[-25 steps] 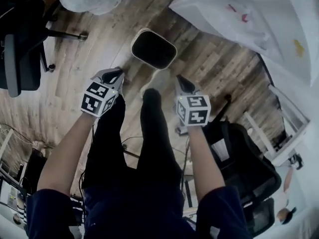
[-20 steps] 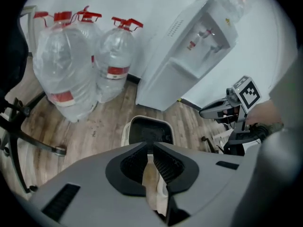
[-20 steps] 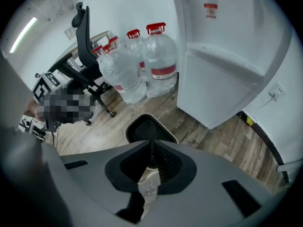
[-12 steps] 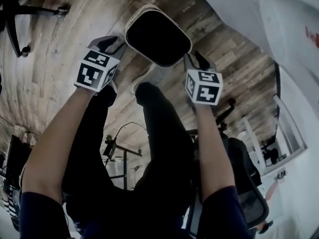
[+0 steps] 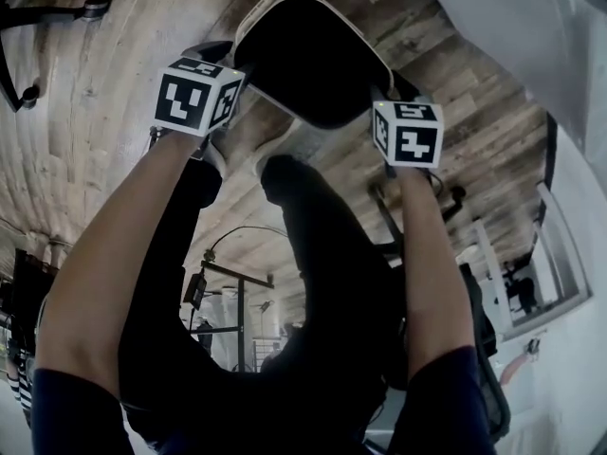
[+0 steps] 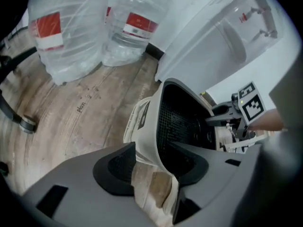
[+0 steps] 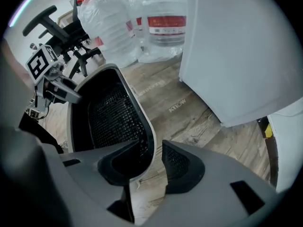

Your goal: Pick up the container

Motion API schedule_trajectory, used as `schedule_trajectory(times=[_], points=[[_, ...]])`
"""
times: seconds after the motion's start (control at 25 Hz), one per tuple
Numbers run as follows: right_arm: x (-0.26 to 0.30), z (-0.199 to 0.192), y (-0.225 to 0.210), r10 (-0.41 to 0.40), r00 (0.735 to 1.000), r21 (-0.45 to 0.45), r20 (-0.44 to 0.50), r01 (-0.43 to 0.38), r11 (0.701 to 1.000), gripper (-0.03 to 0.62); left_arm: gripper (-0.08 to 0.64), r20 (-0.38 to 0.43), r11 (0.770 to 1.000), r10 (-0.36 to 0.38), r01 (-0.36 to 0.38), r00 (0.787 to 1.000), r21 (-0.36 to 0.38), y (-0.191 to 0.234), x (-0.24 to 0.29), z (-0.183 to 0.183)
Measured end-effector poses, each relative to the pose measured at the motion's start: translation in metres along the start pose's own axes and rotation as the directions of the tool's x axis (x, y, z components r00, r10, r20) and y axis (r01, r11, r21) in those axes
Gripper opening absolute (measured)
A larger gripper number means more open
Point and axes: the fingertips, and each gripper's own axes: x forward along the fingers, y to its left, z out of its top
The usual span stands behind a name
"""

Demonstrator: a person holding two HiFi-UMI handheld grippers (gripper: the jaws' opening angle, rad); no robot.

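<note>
The container, a white bin with a black mesh inside, stands on the wooden floor between both hands. My left gripper is at its left rim. In the left gripper view the jaws have just been opening, and my left gripper straddles the white wall of the container, one pad outside and one inside. My right gripper is at the opposite rim. Its jaws have also just been opening; my right gripper straddles the thin rim of the container. Neither pair of pads is seen pressing.
Large water jugs in plastic bags stand on the floor behind the container. A big white covered object rises close to one side. An office chair base is at the far left. The person's legs stand just behind the container.
Both grippers have dropped from above the legs down to the container's two sides. Their jaws now sit over the rim. The container fills more of the head view.
</note>
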Motion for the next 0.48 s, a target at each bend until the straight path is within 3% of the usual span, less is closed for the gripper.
schedule_trajectory(times=[0.08,0.2,0.48], points=[[0.007,-0.002,0.002,0.005,1.000,-0.014,0.005,-0.005,1.000,0.138,0.201,0.005,0.999,-0.017,0.017,1.000,-0.044,0.001,0.007,0.001],[0.016,-0.001,0.004,-0.008,1.000,-0.047,0.006,0.008,0.999,0.091,0.175,-0.020,0.999,0.002,-0.003,1.000,-0.042,0.001,0.014,0.002],[0.018,0.004,0.003,-0.031,1.000,0.033,-0.003,0.031,0.999,0.058,0.127,-0.072,0.995,0.057,-0.063,0.996,-0.073,0.007,0.014,0.003]])
